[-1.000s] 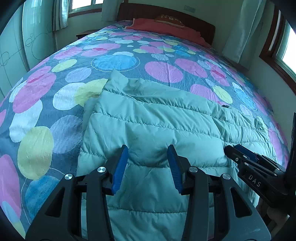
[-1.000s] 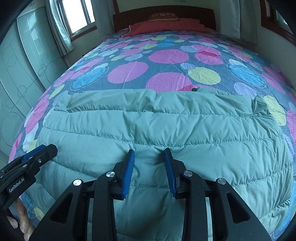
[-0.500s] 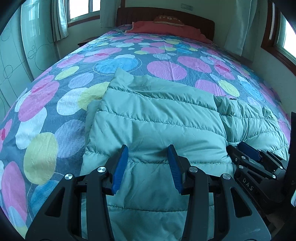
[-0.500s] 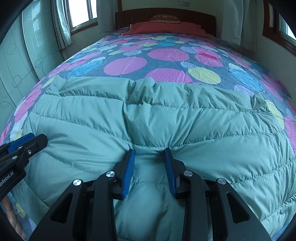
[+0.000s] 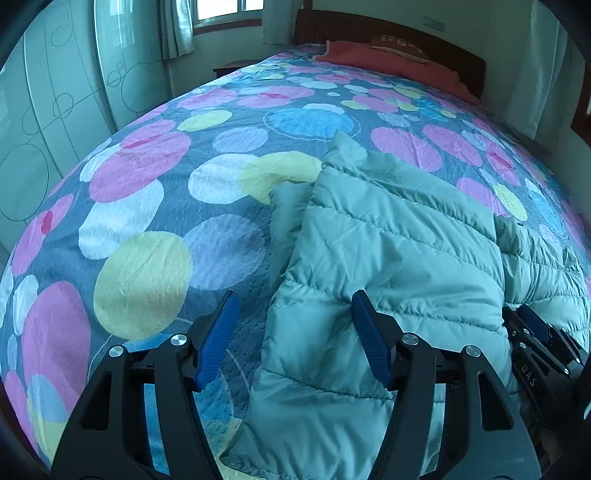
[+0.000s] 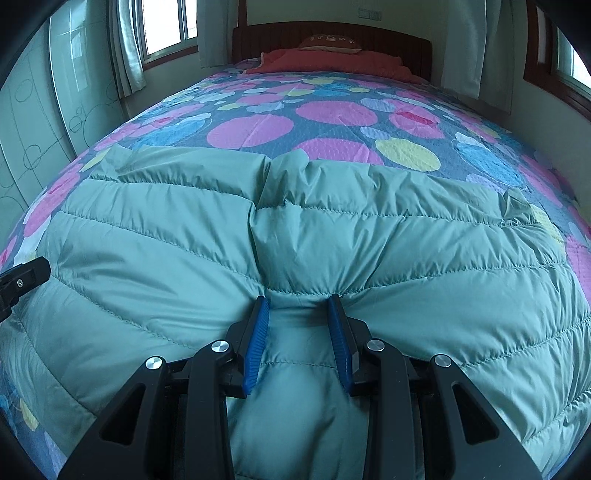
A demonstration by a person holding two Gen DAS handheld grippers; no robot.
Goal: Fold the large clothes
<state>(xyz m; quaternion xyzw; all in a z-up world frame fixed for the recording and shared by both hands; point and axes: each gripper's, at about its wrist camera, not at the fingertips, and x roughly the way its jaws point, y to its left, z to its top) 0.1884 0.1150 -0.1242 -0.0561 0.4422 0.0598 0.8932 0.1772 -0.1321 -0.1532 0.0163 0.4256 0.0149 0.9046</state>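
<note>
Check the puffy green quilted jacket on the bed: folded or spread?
Partly folded. On the puffy green quilted jacket, one quilted panel lies doubled over another layer, its edge running down the middle. The right gripper pinches the fabric.

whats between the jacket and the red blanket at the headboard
Only bare dotted bedspread lies between the green puffer jacket and the red blanket; the right wrist view shows it.

A big bed [image 6: 332,110] has a cover with pink, blue, yellow and white circles on it. A red blanket [image 6: 332,62] and a brown pillow [image 6: 330,42] lie by the dark wooden headboard [image 6: 388,40]. Pale curtains [image 6: 127,48] hang by the windows [image 6: 166,22].
</note>
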